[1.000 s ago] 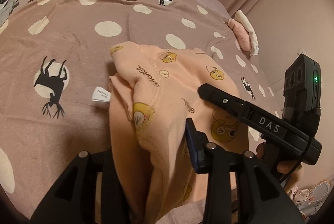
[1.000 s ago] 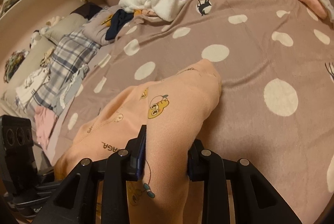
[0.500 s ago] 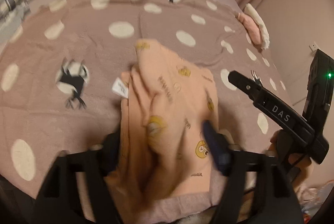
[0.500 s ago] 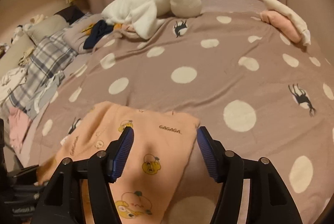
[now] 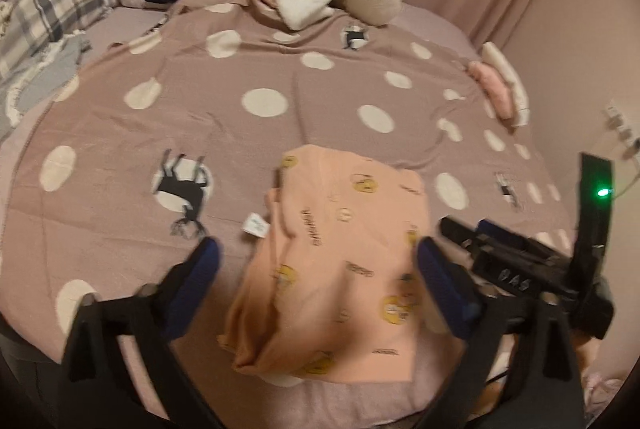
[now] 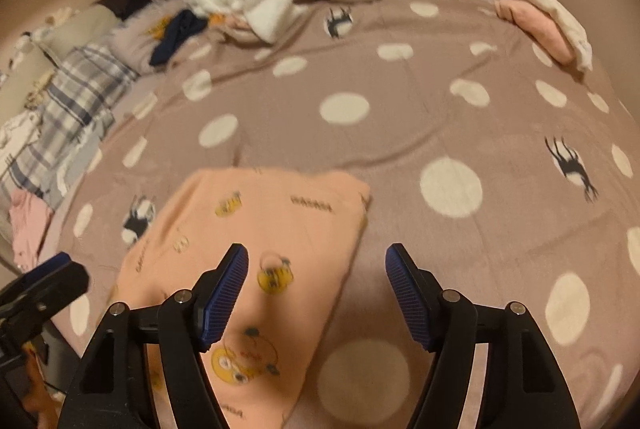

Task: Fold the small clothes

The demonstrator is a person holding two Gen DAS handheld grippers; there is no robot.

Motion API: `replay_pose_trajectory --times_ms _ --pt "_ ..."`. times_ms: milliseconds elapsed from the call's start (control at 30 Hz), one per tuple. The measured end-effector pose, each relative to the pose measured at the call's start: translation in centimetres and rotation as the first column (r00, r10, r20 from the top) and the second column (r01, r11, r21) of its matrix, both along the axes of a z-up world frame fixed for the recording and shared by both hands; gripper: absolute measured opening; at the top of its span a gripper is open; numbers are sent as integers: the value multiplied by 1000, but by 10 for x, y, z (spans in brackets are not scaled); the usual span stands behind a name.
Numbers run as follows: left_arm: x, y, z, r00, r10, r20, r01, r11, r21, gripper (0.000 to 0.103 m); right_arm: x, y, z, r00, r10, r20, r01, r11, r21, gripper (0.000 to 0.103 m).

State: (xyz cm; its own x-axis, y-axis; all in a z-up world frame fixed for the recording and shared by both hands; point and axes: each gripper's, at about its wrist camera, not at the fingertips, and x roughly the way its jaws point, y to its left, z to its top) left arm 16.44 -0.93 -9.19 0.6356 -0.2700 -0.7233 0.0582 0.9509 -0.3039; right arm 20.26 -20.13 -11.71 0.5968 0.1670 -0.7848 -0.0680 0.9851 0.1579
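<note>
The peach garment (image 5: pixel 344 269) lies on the bed (image 5: pixel 260 149), near its front edge, folded into a rough rectangle with yellow cartoon prints and small lettering facing up. A white care label (image 5: pixel 255 226) sticks out just beside its left edge, and a narrower under-layer shows along that same side, so the stack is not quite square. The left gripper (image 5: pixel 316 269) hangs over the garment with its jaws spread wide, one blue pad on either side of the cloth, holding nothing. The right gripper (image 6: pixel 316 277) is likewise wide open and empty above the garment's right part; its left pad sits over the cloth and its right pad over bare bedspread. In the left wrist view the right gripper's body shows at the far right, close to the garment's right edge.

Judging by how things lie, a fold of this piece is laid down and both grippers are clear of it, so the step in hand looks like the release after a fold. Whether another fold is wanted is unclear; the piece already looks compact. If one more is made, the next move calls for pinching both layers at one edge together, label side included, so the under-layer does not slip out. Otherwise the piece could go to the folded pink and white pile (image 6: pixel 548 21) at the far right of the bed, and a fresh item could come from the heap of clothes (image 6: pixel 188 29) near the pillows
</note>
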Motion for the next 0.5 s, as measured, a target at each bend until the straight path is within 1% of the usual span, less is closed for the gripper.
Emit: replay_pose_trajectory --times_ms 33,100,133,167,200,233,300,400,433,500 --pt "-1 -1 1 1000 -13 -6 13 1000 -20 103 -2 0 1 1000 1 -19 -1 1000 -4 83" --pt "-2 -5 2 999 -40 -21 39 999 -15 103 -7 -1 3 999 13 -51 -11 999 30 92" --pt "-4 -8 3 998 -51 -22 51 999 -3 103 -9 -2 3 997 25 -68 -20 997 71 95" --pt "-5 -11 4 998 -53 -23 54 998 14 103 -10 -4 3 994 50 -96 -36 989 147 97" --pt "-6 -12 5 998 -52 -20 52 998 22 103 -10 -6 2 991 66 -114 -44 980 192 100" --pt "-7 -11 5 999 -50 -18 50 998 23 103 -10 -8 1 986 89 -142 -49 965 259 102" --pt "-8 -10 5 999 -44 -25 44 999 2 103 -10 -10 -2 979 104 -174 -45 948 314 102" --pt "-9 -5 5 999 -38 -35 37 999 -22 103 -13 -4 -3 978 76 -194 -25 967 255 102" --pt "-10 -4 6 999 -33 -38 32 999 -14 103 -15 -2 -2 979 63 -196 -19 976 217 102" --pt "-12 -6 7 999 -30 -39 30 999 12 103 -19 4 1 979 71 -192 -33 981 192 102"
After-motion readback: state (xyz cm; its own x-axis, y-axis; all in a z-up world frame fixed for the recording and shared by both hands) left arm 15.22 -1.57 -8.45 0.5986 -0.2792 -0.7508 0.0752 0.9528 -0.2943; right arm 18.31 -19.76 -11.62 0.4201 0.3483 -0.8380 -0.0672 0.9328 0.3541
